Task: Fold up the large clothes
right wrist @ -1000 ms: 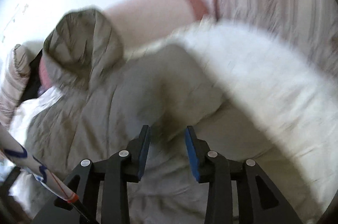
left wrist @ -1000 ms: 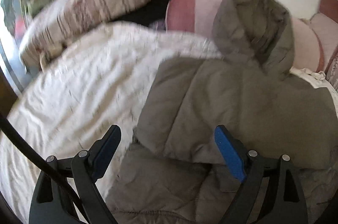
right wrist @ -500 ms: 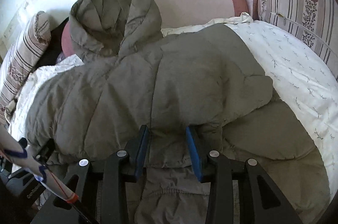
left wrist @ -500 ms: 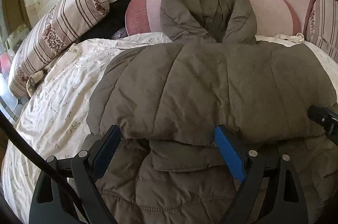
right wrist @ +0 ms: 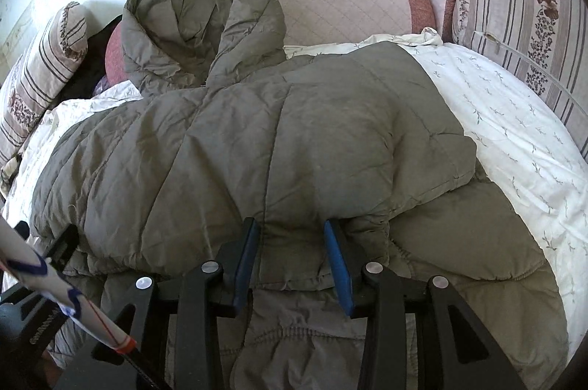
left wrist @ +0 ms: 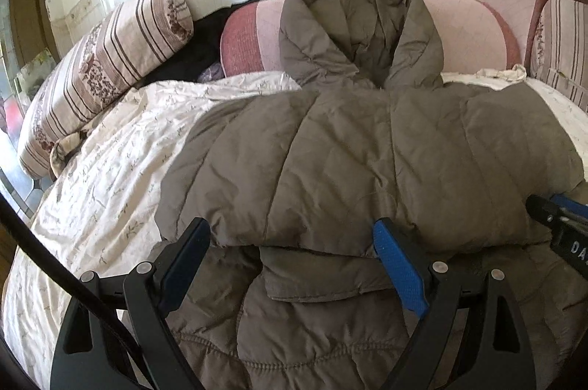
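Note:
An olive-grey quilted hooded jacket (left wrist: 367,151) lies on the bed. Its upper part is folded over its lower part, and the hood (left wrist: 360,22) leans on a pink cushion. My left gripper (left wrist: 290,228) stands wide open, its fingertips at the near edge of the fold. In the right wrist view the jacket (right wrist: 257,151) fills the middle. My right gripper (right wrist: 292,228) has its jaws partly apart, with the puffy fold edge bulging between its tips. I see no clear pinch. The right gripper's black tip (left wrist: 551,217) shows at the far right of the left wrist view.
A white flowered bedsheet (left wrist: 103,176) covers the bed. Striped bolsters (left wrist: 106,66) (right wrist: 522,33) line the left and right sides, and pink cushions (right wrist: 341,4) stand at the wall. A dark garment (left wrist: 198,44) lies between bolster and cushion. A white rod with blue marks (right wrist: 55,290) crosses the lower left.
A second ago both views were blurred and swinging. The left gripper has moved right to face the jacket's fold, and both grippers have settled at its near edge. Finger gaps look the same.

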`<state>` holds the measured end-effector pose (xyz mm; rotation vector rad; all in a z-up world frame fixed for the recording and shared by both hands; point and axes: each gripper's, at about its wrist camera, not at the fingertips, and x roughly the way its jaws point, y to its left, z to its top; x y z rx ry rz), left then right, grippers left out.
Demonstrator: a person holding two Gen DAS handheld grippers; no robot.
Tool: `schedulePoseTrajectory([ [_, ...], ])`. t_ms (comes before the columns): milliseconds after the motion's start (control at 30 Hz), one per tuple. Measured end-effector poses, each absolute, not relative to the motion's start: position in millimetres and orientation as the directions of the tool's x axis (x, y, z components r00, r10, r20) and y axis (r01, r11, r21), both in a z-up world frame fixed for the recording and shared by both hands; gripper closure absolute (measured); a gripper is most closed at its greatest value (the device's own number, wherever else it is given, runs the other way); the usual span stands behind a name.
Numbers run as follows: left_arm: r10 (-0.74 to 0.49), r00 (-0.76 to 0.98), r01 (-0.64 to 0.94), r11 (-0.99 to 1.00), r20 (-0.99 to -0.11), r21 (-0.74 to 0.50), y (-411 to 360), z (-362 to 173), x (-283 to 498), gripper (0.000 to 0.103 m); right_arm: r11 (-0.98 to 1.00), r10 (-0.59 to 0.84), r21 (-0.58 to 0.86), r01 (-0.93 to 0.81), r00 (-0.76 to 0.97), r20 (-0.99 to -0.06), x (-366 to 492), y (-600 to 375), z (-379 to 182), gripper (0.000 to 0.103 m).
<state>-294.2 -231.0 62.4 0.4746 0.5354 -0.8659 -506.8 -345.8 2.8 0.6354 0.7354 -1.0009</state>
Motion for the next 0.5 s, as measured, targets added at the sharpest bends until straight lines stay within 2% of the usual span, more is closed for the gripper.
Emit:
schedulePoseTrajectory([
  [267, -0.636, 0.536, 0.82, 0.549, -0.555, 0.163, -223.4, 76.3, -305.6, 0.013, 0.404, -0.508, 0.136, 0.905, 0.346, -0.789, -506.8, -345.4, 3.0, 0.062],
  [500, -0.647, 0.532, 0.826, 0.539, -0.546, 0.166, -223.2, 78.3, -309.4, 0.013, 0.406, -0.509, 0.131, 0.904, 0.343, -0.79, -506.2, -345.0, 3.3, 0.061],
])
